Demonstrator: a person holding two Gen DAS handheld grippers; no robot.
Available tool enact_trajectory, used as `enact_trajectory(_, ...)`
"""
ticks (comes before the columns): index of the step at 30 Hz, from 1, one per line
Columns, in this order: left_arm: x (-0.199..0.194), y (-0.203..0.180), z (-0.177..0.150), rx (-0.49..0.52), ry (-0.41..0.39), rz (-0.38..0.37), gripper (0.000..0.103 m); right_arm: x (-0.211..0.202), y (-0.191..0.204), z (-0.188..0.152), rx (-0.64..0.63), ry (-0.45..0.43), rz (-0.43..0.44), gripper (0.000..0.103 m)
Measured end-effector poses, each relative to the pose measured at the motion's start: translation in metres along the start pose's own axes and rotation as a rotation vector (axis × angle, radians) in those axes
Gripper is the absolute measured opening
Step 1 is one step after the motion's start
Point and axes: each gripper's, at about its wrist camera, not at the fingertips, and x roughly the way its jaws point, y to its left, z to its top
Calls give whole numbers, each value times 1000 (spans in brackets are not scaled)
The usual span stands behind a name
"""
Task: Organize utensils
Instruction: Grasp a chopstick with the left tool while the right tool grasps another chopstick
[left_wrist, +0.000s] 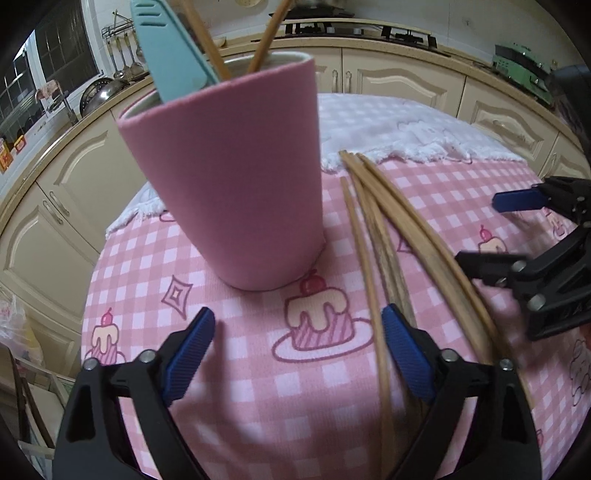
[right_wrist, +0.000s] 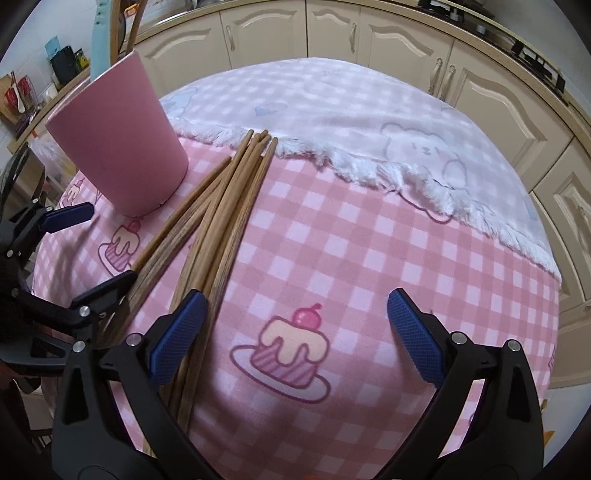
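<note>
The bench is covered with a pink checked cloth (right_wrist: 332, 221) that carries printed cake pictures (right_wrist: 284, 350). At its far side lies a white fringed cloth (right_wrist: 369, 122) with a faint bear drawing (right_wrist: 417, 147). Behind the bench stand cream cabinet doors (right_wrist: 266, 29) with metal handles. In the left wrist view a gas stove (left_wrist: 354, 29) sits on the counter, ladles (left_wrist: 125, 55) hang from a rack at the left, and a green appliance (left_wrist: 521, 62) stands at the right.

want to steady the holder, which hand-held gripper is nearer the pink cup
Left. The left hand-held gripper sits open just before the pink cup; the right hand-held gripper is farther off, beyond the loose chopsticks.
</note>
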Motion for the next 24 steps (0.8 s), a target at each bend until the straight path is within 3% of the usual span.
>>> enact_trajectory(5, 1, -3, 6, -13, 18, -46, 64, 2, 0, 7, 4, 23, -20, 96)
enact_trajectory(9, 0, -10, 10, 10, 31, -60, 49, -2, -8, 4, 24, 38, -6, 87)
enact_trajectory(17, 9, -17, 24, 12, 67, -58, 46, 6, -2, 18, 20, 41, -34, 81)
enact_trajectory(20, 13, -19, 31, -1, 84, -60, 44, 9, 2, 30, 26, 32, -40, 68)
enact_trajectory(23, 15, -22, 35, -8, 94, -72, 31, 11, 8, 39, 9, 29, -35, 51)
enact_trajectory(24, 16, -24, 36, -6, 97, -74, 23, 11, 9, 40, 2, 27, -31, 40)
